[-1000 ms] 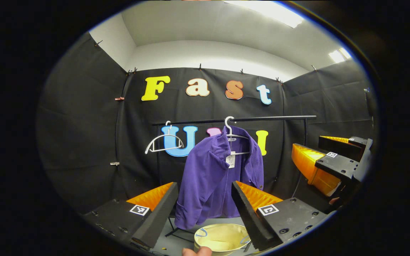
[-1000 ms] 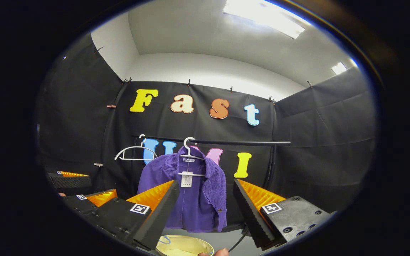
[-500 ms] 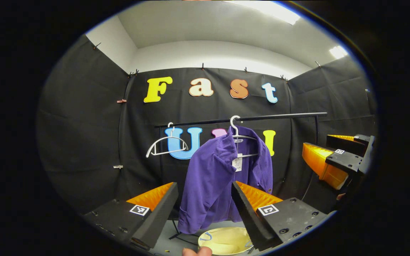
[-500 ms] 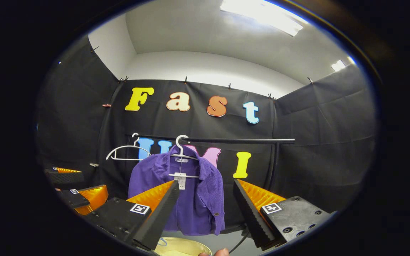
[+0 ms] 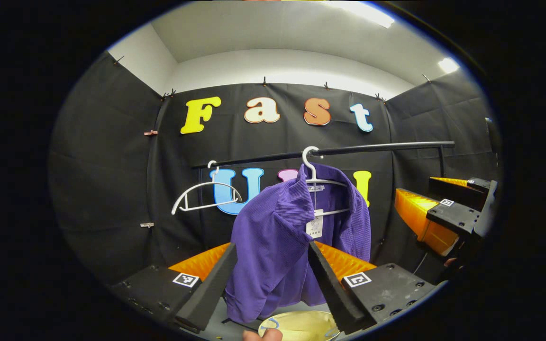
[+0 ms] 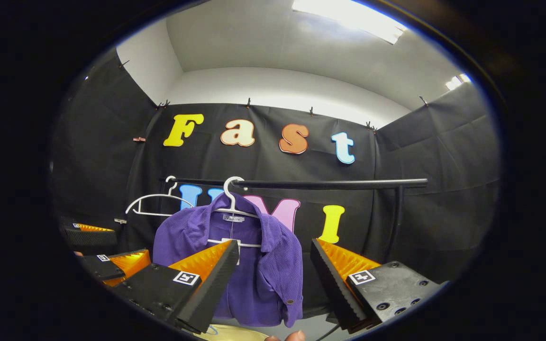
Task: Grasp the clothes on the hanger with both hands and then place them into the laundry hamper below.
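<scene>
Purple ribbed jacket (image 5: 296, 237) was hung on a white hanger (image 5: 318, 182) from the black rail (image 5: 377, 149) at frame centre, above the pale round hamper (image 5: 299, 327). Left gripper (image 5: 270, 279) and right gripper (image 6: 273, 274) were held wide apart, aimed for grasping, nothing yet gripped.

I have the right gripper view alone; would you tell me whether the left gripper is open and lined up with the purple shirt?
Observer: Yes, the left gripper is open, and the purple shirt hangs framed between its fingers, not gripped.
Operator: Thank you. Where is the hamper?
Observer: The yellow hamper sits below the shirt's hem.
Operator: And my gripper from that side?
Observer: The right gripper is open, to the shirt's right, apart from it.
</scene>
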Demonstrator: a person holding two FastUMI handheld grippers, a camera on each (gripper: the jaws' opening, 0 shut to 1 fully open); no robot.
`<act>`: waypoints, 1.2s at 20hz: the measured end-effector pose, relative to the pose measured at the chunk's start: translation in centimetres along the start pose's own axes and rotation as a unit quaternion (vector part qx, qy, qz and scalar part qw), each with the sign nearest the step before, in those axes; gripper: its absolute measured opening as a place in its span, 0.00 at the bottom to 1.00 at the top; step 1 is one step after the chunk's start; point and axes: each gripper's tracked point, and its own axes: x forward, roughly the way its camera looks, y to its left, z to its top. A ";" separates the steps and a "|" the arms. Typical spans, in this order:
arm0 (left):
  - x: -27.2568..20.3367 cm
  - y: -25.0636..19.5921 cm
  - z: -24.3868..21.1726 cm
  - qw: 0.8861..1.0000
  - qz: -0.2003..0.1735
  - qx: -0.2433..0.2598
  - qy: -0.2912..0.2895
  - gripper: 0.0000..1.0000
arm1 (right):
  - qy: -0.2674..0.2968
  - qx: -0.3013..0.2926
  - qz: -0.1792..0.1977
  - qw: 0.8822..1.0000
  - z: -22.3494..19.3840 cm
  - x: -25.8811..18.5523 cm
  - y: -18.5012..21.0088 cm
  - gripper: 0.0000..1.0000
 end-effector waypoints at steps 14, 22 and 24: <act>14.1 -4.0 -4.5 0.999 0.013 0.049 0.009 0.94 | 0.037 -0.015 0.028 0.999 -8.1 10.6 -1.3 0.98; 17.2 -0.3 -5.8 0.998 0.054 0.024 0.011 0.90 | 0.032 0.009 0.081 0.996 -9.4 13.3 1.3 0.98; 17.8 1.0 -6.3 0.997 0.070 0.013 0.023 0.76 | 0.028 0.004 0.095 0.995 -9.8 13.8 2.4 0.98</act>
